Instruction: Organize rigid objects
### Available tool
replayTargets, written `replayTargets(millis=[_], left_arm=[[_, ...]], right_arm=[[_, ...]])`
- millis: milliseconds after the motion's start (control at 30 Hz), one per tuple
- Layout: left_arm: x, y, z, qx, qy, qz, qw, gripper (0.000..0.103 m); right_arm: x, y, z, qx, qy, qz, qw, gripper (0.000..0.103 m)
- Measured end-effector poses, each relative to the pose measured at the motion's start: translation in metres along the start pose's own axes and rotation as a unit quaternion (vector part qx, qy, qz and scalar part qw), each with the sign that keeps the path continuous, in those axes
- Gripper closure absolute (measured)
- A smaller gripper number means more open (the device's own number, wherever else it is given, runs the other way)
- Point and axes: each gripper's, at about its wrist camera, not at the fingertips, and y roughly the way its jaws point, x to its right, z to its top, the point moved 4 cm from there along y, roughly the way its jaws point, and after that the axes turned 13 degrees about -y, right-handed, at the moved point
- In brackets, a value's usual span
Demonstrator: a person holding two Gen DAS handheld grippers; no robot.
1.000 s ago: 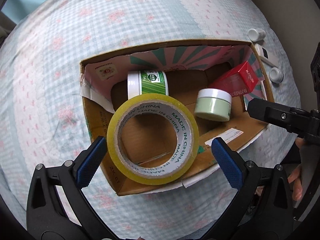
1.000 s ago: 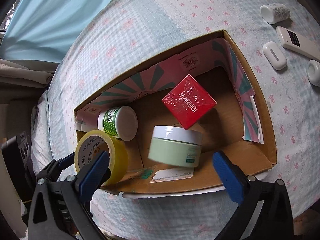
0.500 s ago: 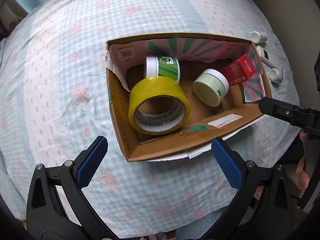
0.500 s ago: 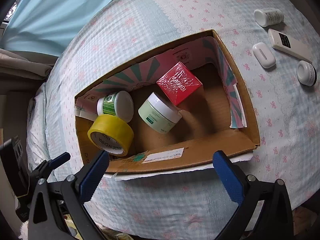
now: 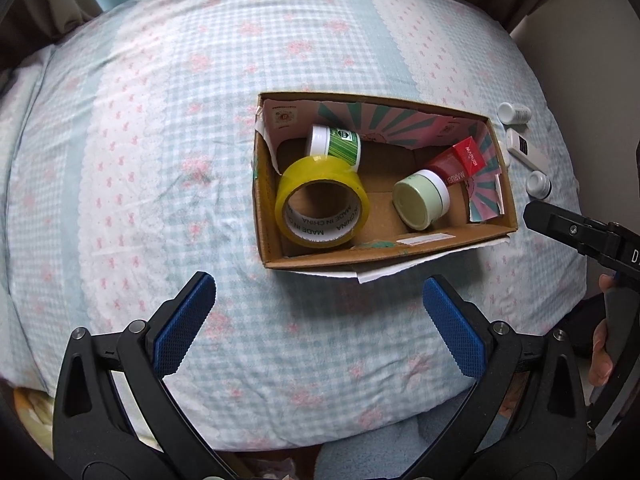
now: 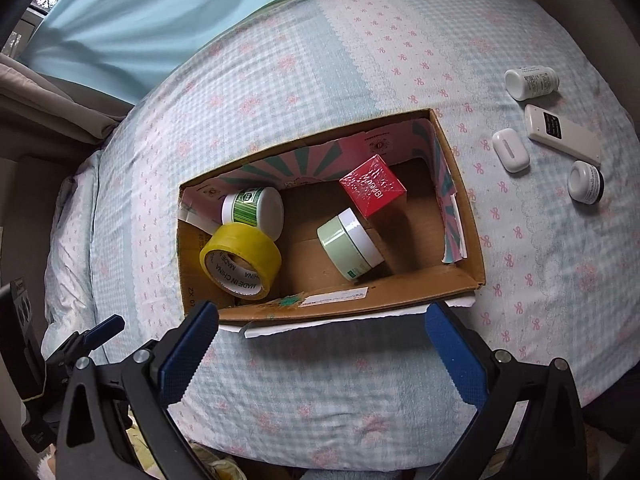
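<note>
A bed covered in a pale blue gingham sheet with pink bows (image 5: 168, 152) fills both views, with a light blue curtain (image 6: 132, 12) hanging at the far side. On the sheet sits an open brown cardboard box (image 5: 384, 256) (image 6: 460, 184) lined with pink and teal striped paper. In its left end a roll of yellow packing tape (image 5: 322, 202) (image 6: 240, 262) stands tilted on its edge, touching a white jar with a green striped label (image 5: 334, 146) (image 6: 252, 210) that lies on its side just beyond it. Toward the right, a pale green round tub with a white lid (image 5: 420, 204) (image 6: 350, 244) lies tipped on its side, leaning against a red cellophane-wrapped carton (image 5: 460, 164) (image 6: 372, 188) in the far right corner.

Outside the box, on the sheet to the right, lie a white pill bottle (image 6: 530, 82) (image 5: 514, 113), a white remote control (image 6: 562, 132) (image 5: 526, 154), a small white oblong case (image 6: 510, 150) and a short white-capped jar (image 6: 586, 182) (image 5: 538, 186).

The left gripper (image 5: 320, 320) hovers over bare sheet on the near side of the box, its blue-padded jaws spread wide and holding nothing. The right gripper (image 6: 320, 344) hangs over the box's near edge, likewise spread wide and empty.
</note>
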Motion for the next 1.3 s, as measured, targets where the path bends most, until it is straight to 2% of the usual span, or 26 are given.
replayTargets(millis=[267, 433, 600, 867, 1033, 1300], left_arm=[[0.033, -0.041, -0.009, 0.040, -0.027, -0.018, 0.9987, 0.000], [0.077, -0.063, -0.021, 0.072, -0.026, -0.019, 0.9969, 0.000], [0.127, -0.071, -0.040, 0.092, -0.038, -0.008, 0.9950, 0.000], [0.207, -0.067, -0.054, 0.113, -0.023, 0.020, 0.9931, 0.000], [0.257, -0.052, -0.053, 0.099, -0.021, -0.014, 0.9948, 0.000], [0.329, -0.012, -0.048, 0.077, -0.016, -0.020, 0.9967, 0.000]], right_arm=[[0.028, -0.062, 0.000, 0.051, -0.022, -0.059, 0.997, 0.000], [0.069, -0.105, -0.004, 0.083, -0.018, -0.107, 0.991, 0.000], [0.116, -0.141, -0.009, 0.102, -0.040, -0.133, 0.985, 0.000], [0.204, -0.172, -0.013, 0.101, -0.042, -0.146, 0.983, 0.000], [0.251, -0.181, -0.008, 0.098, -0.054, -0.144, 0.983, 0.000], [0.302, -0.164, 0.019, 0.053, -0.108, -0.153, 0.981, 0.000]])
